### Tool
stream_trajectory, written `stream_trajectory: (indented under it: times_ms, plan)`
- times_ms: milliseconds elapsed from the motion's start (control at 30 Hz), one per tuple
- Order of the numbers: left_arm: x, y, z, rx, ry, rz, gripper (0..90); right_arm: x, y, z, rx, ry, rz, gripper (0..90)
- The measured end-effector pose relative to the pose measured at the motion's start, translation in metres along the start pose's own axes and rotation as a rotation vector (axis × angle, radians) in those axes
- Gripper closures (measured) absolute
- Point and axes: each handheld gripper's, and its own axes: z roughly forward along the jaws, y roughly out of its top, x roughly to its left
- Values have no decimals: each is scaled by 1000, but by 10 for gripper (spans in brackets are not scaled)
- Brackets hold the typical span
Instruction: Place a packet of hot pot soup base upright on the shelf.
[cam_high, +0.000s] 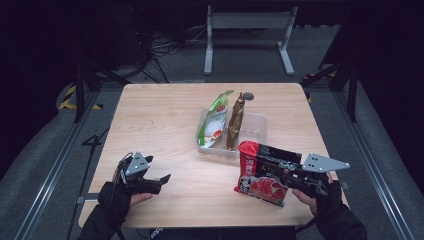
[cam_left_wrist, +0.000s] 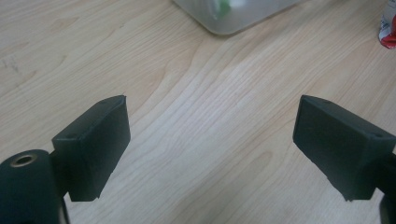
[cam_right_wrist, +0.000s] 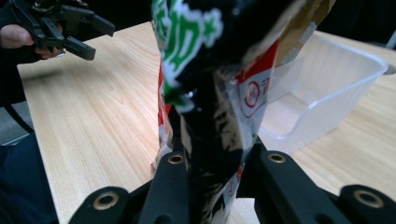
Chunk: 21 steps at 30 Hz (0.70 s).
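Near tray (cam_high: 260, 125), right gripper (cam_high: 280, 176) jaws clamp noodle packet (cam_high: 260, 186); left gripper (cam_high: 162, 179) jaws wide apart.

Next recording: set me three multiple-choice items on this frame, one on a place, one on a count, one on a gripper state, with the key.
1. Where does the clear bin sit?
A. on the table's far half
B. on the floor
C. at the table's near left corner

2. How many packets stand in the bin?
A. none
B. two
C. five

3. What is the right gripper doing?
A. hanging open
B. lying on the table
C. clamping the red and black packet

Key: 1 A, beyond both grippers; 2 B, the green and white pouch and gold pouch; 3 C, the right gripper view shows its jaws pinching it.
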Motion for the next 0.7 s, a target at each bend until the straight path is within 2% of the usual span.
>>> stream_trajectory:
  times_ms: [100, 233, 333, 400, 467, 600, 700]
  plan:
    - [3, -3, -5, -23, 18, -25, 116, 1, 3, -1, -5, -26, -10, 813]
    - [3, -6, -6, -16, 24, -32, 115, 3, 7, -2, -18, -44, -23, 822]
    - [3, -9, -5, 0, 35, -21, 113, 3, 9, -4, -23, -46, -23, 824]
    - [4, -9, -6, -3, 32, -43, 112, 2, 11, -4, -37, -54, -22, 825]
    - [5, -9, -7, -13, 34, -45, 107, 1, 15, -4, -46, -69, -22, 826]
    - [5, -8, -7, -20, 33, -48, 105, 1, 24, -7, -76, -110, -18, 825]
    - [4, -7, -4, -14, 27, -49, 104, 1, 31, -7, -101, -166, -22, 825]
